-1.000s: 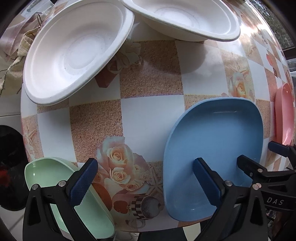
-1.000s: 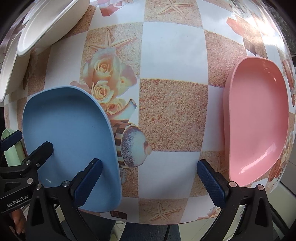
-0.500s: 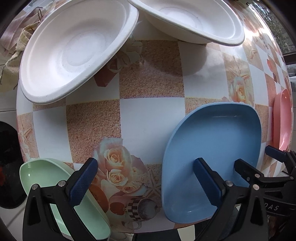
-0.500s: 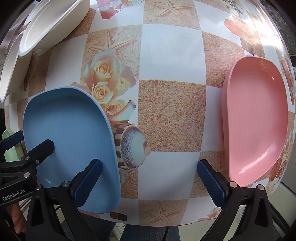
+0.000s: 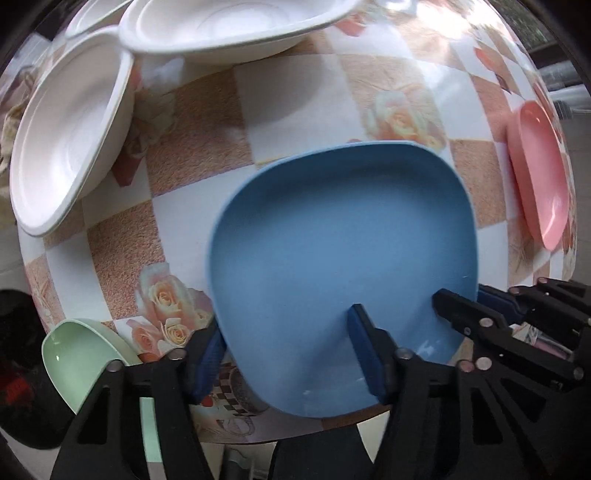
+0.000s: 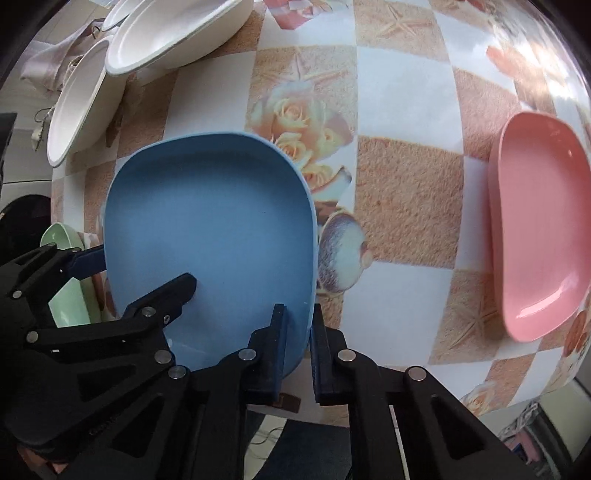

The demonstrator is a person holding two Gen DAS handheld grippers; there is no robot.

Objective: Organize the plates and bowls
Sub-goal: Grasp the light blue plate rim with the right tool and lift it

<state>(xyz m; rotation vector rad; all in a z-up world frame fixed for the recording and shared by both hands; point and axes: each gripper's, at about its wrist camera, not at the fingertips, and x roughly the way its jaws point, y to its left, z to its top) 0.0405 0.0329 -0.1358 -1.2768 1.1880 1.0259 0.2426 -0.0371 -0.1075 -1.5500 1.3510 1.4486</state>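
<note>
A blue plate (image 5: pixel 343 266) lies at the near edge of the table; it also shows in the right wrist view (image 6: pixel 210 236). My right gripper (image 6: pixel 297 347) is shut on its near right rim, one finger inside and one outside. My left gripper (image 5: pixel 288 354) straddles its near left rim, one finger under or outside the rim and one over the plate, still apart. A pink plate (image 6: pixel 539 229) lies at the right. A green plate (image 5: pixel 85 354) lies at the near left. White bowls (image 5: pixel 70 129) stand at the far left.
The table (image 6: pixel 402 199) has a checked cloth with roses and shells. Its near edge runs just under both grippers. A second white bowl (image 5: pixel 236 26) leans at the back. Cloth lies beyond the far left edge (image 6: pixel 44 62).
Both grippers have closed in on the blue plate. The right gripper has shut on its right rim. The left gripper has moved right and narrowed around its left rim.
</note>
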